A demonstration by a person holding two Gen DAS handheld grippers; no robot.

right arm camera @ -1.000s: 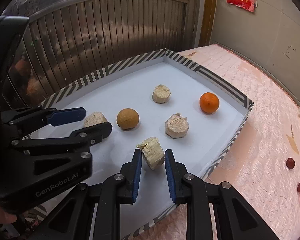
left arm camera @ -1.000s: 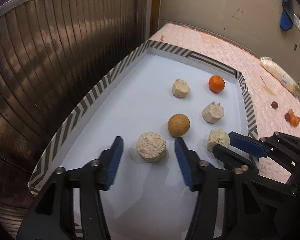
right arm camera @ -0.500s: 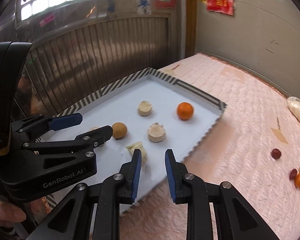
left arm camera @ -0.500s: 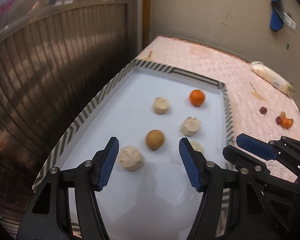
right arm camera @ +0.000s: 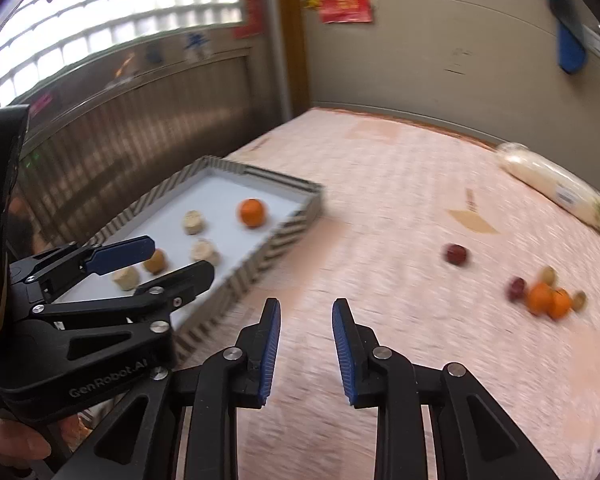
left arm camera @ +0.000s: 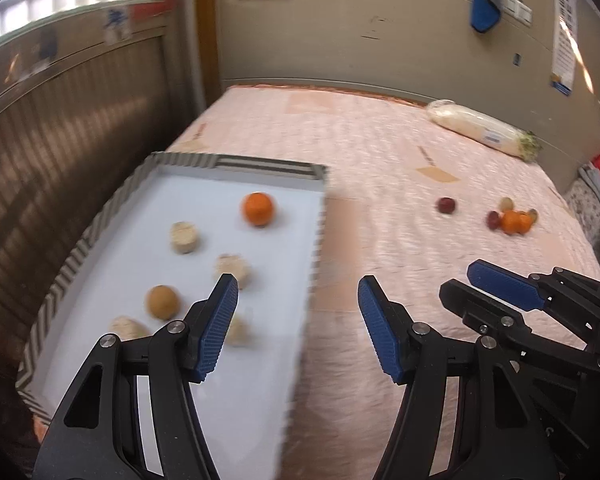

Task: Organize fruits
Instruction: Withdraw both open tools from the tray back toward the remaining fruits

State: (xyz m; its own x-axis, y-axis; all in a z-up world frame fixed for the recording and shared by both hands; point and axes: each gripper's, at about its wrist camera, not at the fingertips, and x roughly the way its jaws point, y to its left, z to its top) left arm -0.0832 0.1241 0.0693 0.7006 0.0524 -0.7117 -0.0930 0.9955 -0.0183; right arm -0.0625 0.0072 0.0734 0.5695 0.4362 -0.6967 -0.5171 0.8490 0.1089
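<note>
A white tray with a striped rim [left arm camera: 236, 165] [right arm camera: 260, 172] lies at the left on the pink quilted surface. It holds an orange [left arm camera: 258, 209] [right arm camera: 251, 212], a brown round fruit [left arm camera: 162, 302] [right arm camera: 156, 261] and several pale cut chunks [left arm camera: 185, 237]. Loose fruit lies far right: a dark red one [left arm camera: 446, 205] [right arm camera: 456, 255] and a cluster with oranges [left arm camera: 515, 221] [right arm camera: 548, 300]. My left gripper [left arm camera: 294, 328] is open and empty above the tray's right rim. My right gripper [right arm camera: 306, 344] is open and empty over the quilt.
A long white wrapped vegetable [left arm camera: 480, 128] [right arm camera: 556, 188] lies at the far right by the wall. A ribbed metal shutter [left arm camera: 60, 152] runs along the left of the tray. A blue cloth [left arm camera: 484, 8] hangs on the wall.
Both grippers have pulled up and back from the tray and swung right. The right gripper has left the pale chunk in the tray. The loose fruit has come into view.
</note>
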